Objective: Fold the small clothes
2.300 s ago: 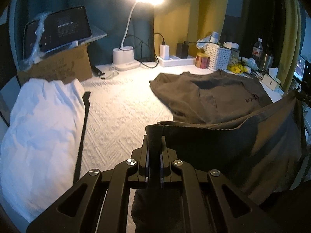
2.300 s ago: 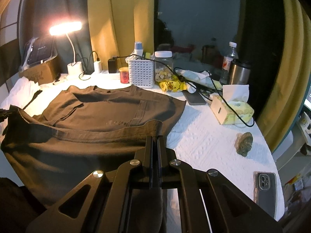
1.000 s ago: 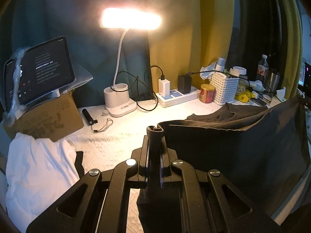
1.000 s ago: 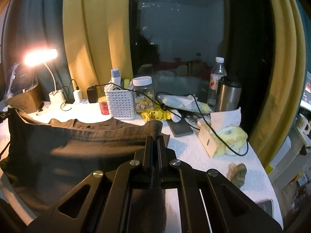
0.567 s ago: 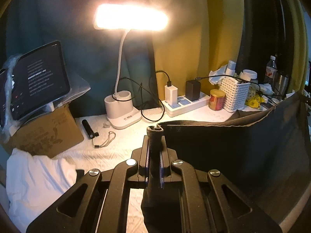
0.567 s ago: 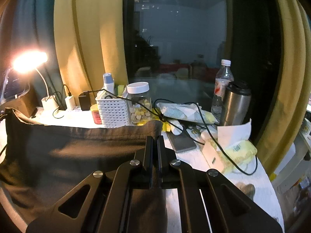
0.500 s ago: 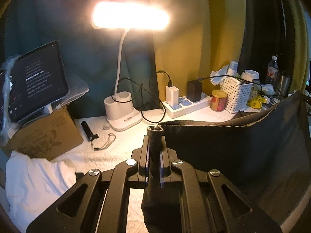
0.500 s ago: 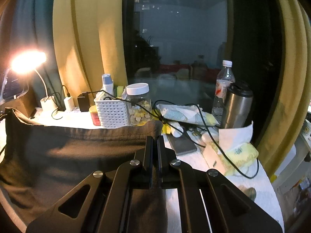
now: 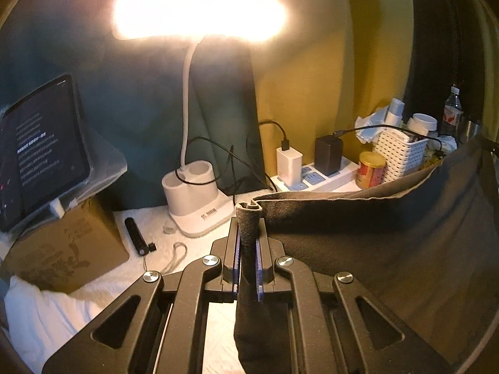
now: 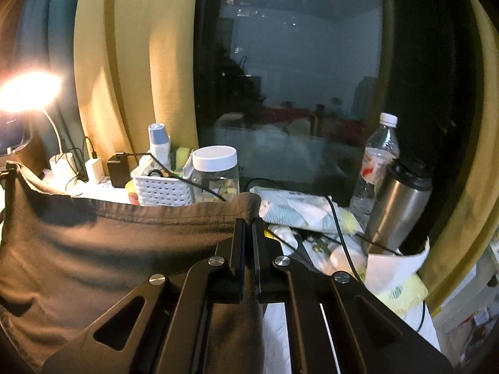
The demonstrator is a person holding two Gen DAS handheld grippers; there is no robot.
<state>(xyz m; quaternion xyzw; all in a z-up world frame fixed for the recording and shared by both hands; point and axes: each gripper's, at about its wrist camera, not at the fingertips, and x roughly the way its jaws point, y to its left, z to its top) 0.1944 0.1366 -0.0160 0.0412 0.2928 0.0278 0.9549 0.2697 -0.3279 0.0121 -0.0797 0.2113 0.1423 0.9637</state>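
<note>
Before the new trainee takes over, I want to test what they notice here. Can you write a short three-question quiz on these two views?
1. True or false: both grippers are clamped on the dark shirt.
2. What stands directly behind the left gripper: A lamp, B kettle, C vase?
3. Fill in: beside the steel flask stands a clear plastic ____.

Key:
1. True; the right gripper pinches the other corner of the hem.
2. A, the lamp.
3. Bottle.
</note>
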